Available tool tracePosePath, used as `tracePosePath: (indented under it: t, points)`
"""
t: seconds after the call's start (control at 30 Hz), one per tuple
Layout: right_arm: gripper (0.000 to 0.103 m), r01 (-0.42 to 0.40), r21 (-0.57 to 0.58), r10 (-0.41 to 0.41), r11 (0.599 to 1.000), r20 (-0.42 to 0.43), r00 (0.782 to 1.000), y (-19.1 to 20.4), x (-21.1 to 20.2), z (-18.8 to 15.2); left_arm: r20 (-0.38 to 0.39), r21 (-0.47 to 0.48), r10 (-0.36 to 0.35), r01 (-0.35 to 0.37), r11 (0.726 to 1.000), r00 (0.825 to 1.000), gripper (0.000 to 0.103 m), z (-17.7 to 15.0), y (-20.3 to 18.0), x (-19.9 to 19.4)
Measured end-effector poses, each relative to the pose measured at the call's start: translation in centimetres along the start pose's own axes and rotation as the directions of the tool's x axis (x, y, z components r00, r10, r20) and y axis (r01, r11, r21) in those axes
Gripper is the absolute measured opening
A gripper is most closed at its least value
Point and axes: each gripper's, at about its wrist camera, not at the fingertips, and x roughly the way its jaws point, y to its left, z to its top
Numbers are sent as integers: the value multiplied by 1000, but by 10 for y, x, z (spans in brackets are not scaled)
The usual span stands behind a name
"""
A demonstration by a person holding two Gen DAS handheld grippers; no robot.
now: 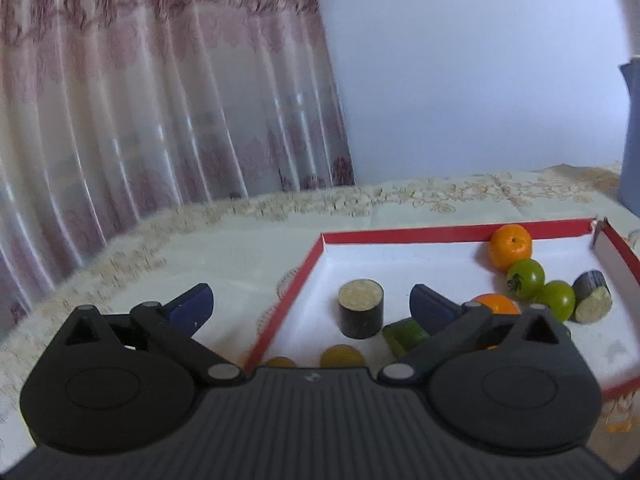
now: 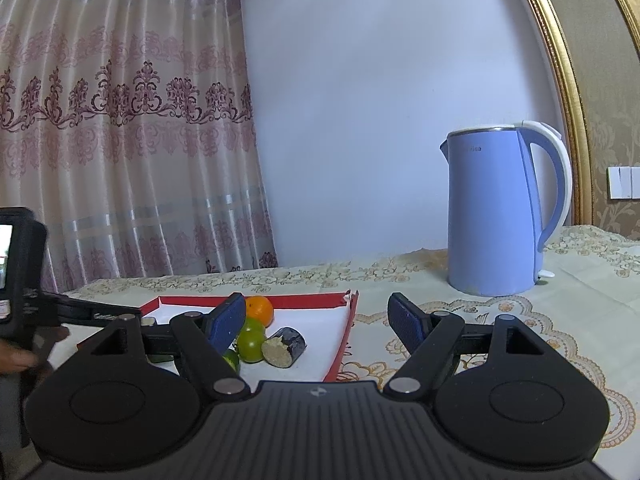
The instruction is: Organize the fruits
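left gripper (image 1: 311, 306): jaws spread wide, nothing between them, hovering over the near-left corner of the tray
right gripper (image 2: 317, 322): jaws spread, empty, straddling the tray's right wall, left pad over the fruit
tray (image 1: 400, 235): shallow red-rimmed box, white inside, on the patterned tablecloth (image 1: 240, 248)
oranges: one orange (image 1: 511, 246) against the far wall, a second orange (image 1: 496, 303) half hidden behind the left gripper's right finger
green fruits: upper green fruit (image 1: 525, 278) just below the far orange, lower green fruit (image 1: 557, 299) beside it, appear to touch
dark cylinders: upright cylinder (image 1: 361, 309) standing on end mid-tray, well apart from the cluster; tipped cylinder (image 1: 592, 296) lying on its side by the right wall, touching the lower green fruit
other pieces: green chunk (image 1: 404, 335) and two yellow pieces (image 1: 342, 355) at the near edge, partly hidden, kind unclear
kettle (image 2: 496, 210): blue, on the cloth, well apart from tray, not involved
handling guess: round fruits look light, smooth, firm, likely to roll if nudged; grip across the widest middle, pads on opposite sides, gentle squeeze
cylinders guess: look stiff; upright one easiest, pinch its curved sides
risk: clustered fruits touch, closing on one may push its neighbours
progress guess: all visible pieces sit in the tray but mixed, sorting looks unfinished
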Motion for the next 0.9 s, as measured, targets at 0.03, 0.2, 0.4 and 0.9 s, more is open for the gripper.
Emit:
tracePosePath:
  t: [0.03,0.2,0.4,0.9]
  points:
    - [78,3,-2,-3,1000,3,1000,0,0,0,9,8,3,-3,1000,1000,103,-1,1,-5]
    - [78,16,-11,-16,1000,4,1000,1,0,-1,5,-13,-14,14,1000,1000,103,-3,14,-17]
    - [78,30,-19,-30,999,7,1000,1,1,-2,-10,-49,-17,17,999,1000,103,-6,31,-28]
    - [78,60,-31,-60,998,16,998,2,0,-6,39,-12,-12,13,1000,999,99,-11,40,-61]
